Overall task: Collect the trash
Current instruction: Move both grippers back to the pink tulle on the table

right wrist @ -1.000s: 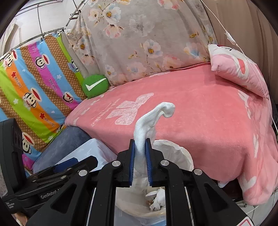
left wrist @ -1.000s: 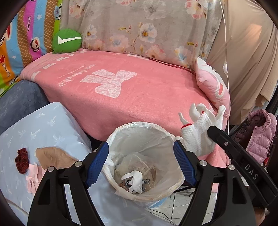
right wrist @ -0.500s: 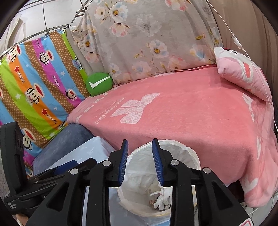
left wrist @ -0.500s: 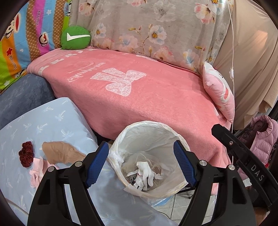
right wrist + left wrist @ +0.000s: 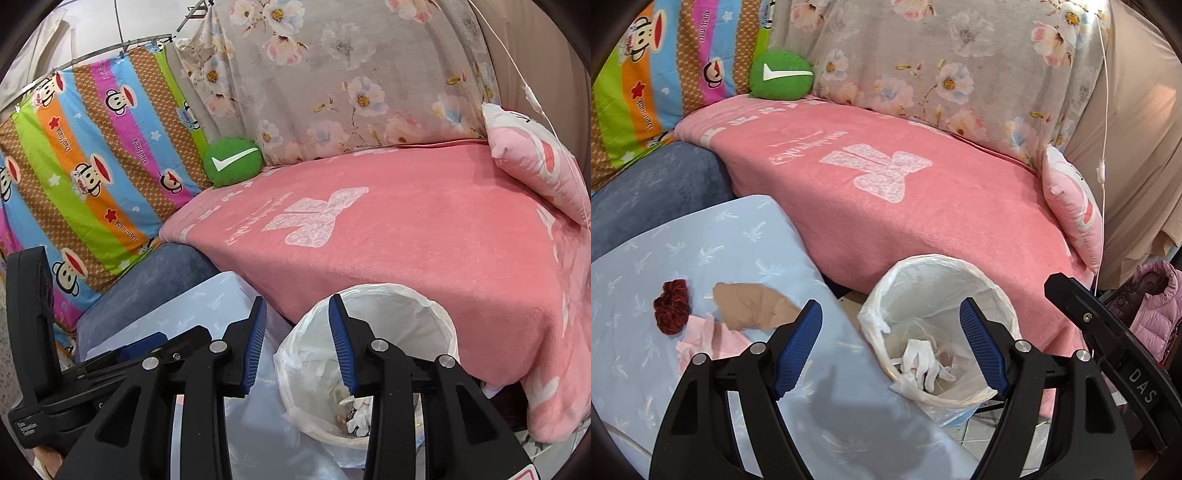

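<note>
Beside a pink-blanketed sofa, two hand-held grippers hovered empty over a cluttered worktop and a lined bin. Nearest the lens, the left gripper (image 5: pixel 890 345) had its blue-padded jaws spread wide, holding nothing, level and pointed toward the sofa with the bin's near rim between the tips. The right gripper (image 5: pixel 297 341) stood beside it, jaws parted more narrowly and likewise empty, aimed just left of the bin's mouth.

Just beyond the left jaws, on the pale blue cloth of the worktop (image 5: pixel 646 251), lay what looked like the remaining trash — a tan scrap (image 5: pixel 750 306) resting partly on a crumpled pink tissue (image 5: pixel 705 339), with a dark red scrunchie (image 5: pixel 672 312) close beside them; whether the scrunchie counted as trash could not be told. All three appeared light, soft and easily crushed. The tan scrap would likely fold or slip if pinched flat, so a raised edge or crease seemed the better hold, and the tissue's bunched middle the safest bite.

To the right, the trash bin (image 5: pixel 960 262) sat against the sofa, its white liner rolled over the rim, a white glove (image 5: pixel 921 360) already lying among other scraps at the bottom.

Farther back stretched the pink blanket (image 5: pixel 923 206), a green cushion (image 5: pixel 781 75) and floral drapery.
</note>
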Demonstrator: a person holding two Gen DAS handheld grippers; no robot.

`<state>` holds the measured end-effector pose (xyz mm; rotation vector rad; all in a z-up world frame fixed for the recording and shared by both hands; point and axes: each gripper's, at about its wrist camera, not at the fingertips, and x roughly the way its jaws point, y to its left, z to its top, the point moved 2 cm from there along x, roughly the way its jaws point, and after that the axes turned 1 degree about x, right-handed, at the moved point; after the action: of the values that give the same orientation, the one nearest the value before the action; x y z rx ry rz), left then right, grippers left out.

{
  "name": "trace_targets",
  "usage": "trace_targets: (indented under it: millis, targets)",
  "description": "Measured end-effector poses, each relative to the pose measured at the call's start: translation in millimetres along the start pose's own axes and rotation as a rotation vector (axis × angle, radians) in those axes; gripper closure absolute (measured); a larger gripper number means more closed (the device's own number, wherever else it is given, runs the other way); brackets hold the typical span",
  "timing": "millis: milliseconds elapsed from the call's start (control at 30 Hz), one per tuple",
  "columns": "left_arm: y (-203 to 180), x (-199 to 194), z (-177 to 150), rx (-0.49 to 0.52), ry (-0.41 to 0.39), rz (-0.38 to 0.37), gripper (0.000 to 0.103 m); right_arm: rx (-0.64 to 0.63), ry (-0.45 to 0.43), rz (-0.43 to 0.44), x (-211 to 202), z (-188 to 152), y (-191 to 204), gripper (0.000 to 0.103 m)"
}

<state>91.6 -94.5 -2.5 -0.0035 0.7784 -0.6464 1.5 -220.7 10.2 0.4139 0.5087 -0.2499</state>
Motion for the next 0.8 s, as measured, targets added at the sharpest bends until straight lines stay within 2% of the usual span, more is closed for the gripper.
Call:
trace_targets:
  millis: [433,800]
  targets:
    - [49.2,-4.8,-16.5,-0.088,0.019,0.075,0.025,-0.043,0.046,0.029,12.4,-16.4,32.3,0.06]
    - [94.5,-5.6,-32.6,-0.154,0.045,0.147,0.025,-0.082,0.098,0.052,31.3,-30.1,58.2,0.059]
